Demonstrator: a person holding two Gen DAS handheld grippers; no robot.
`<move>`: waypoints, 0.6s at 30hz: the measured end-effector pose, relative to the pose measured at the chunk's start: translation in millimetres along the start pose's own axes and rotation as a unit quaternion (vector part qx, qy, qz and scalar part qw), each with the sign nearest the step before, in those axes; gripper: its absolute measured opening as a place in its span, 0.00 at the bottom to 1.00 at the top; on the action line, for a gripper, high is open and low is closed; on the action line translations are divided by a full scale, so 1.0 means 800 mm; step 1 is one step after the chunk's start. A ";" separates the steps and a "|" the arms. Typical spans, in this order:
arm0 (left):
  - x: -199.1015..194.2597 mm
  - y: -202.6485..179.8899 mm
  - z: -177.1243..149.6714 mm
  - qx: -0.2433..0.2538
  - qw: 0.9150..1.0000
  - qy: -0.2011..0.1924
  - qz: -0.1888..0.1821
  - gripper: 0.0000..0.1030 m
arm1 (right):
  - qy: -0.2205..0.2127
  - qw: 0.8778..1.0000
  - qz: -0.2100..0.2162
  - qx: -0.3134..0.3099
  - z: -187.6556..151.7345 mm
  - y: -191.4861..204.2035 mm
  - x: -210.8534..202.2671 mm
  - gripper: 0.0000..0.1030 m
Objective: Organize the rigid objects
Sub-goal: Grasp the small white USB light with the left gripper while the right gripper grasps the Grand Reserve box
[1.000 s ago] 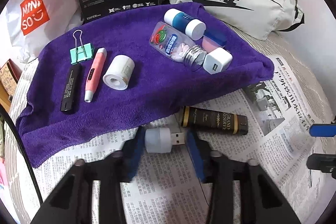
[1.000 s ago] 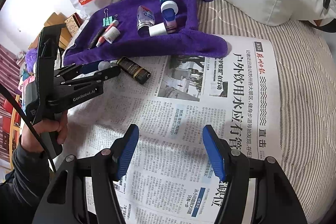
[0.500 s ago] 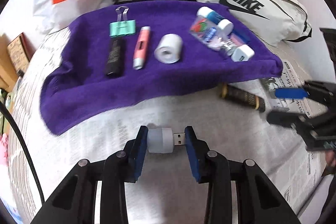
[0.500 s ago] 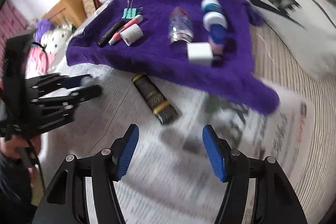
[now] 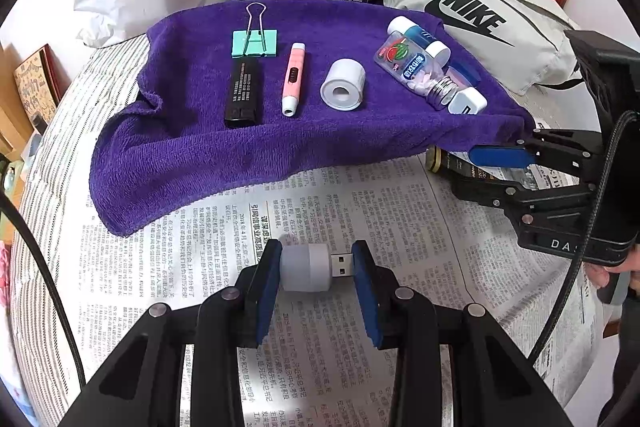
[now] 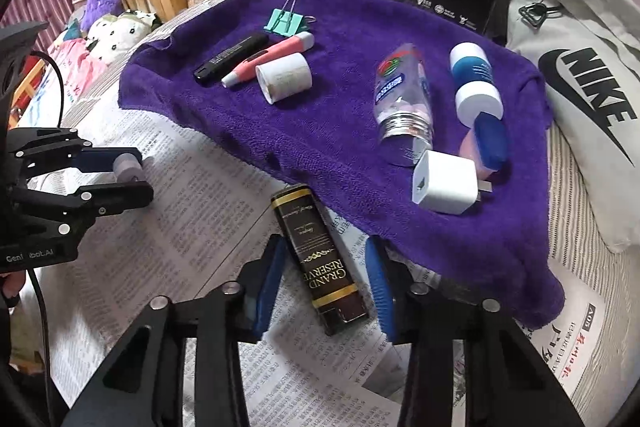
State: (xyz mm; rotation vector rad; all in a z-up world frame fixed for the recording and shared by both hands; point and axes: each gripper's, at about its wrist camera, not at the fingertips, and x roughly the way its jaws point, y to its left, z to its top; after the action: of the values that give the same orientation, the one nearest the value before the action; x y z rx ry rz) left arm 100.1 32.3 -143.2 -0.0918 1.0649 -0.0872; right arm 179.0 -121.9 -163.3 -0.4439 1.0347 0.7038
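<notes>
Black tube [image 6: 320, 263], far end hidden under purple towel [image 6: 360, 155].

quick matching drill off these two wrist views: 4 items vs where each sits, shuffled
Items:
1. small white USB night light
2. black-and-gold cylindrical tube
3. mint-green binder clip
4. white cube wall charger

Places:
A. far side of purple towel
B. on newspaper, between the right tongs
C. near edge of towel
D. clamped in the left tongs

Pairs: 1-D, 2-B, 3-A, 4-C
</notes>
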 end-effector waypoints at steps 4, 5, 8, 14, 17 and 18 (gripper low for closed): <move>0.001 -0.002 -0.001 0.005 1.000 -0.004 0.003 0.33 | 0.013 1.000 -0.005 -0.017 0.002 0.005 0.000 0.38; 0.000 -0.002 -0.001 0.006 1.000 -0.005 0.004 0.33 | 0.021 0.999 -0.006 -0.025 0.004 0.007 0.000 0.37; -0.001 0.000 -0.001 0.003 1.000 -0.007 -0.001 0.33 | 0.041 0.999 0.005 -0.025 0.008 0.007 0.001 0.33; -0.006 0.004 -0.007 -0.003 1.000 -0.007 -0.011 0.33 | 0.086 0.996 -0.014 0.013 -0.003 -0.003 -0.008 0.24; -0.006 -0.001 -0.010 0.005 1.000 -0.010 -0.003 0.33 | 0.095 0.993 -0.012 0.067 -0.025 -0.015 -0.019 0.24; -0.006 -0.003 -0.010 0.008 1.000 -0.010 0.003 0.33 | 0.096 0.993 -0.015 0.068 -0.029 -0.013 -0.021 0.24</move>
State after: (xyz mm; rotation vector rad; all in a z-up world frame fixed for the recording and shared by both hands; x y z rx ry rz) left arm 90.6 30.0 -142.6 -0.0752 1.0437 -0.0900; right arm 166.5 -149.4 -159.0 -0.4136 1.2461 0.5689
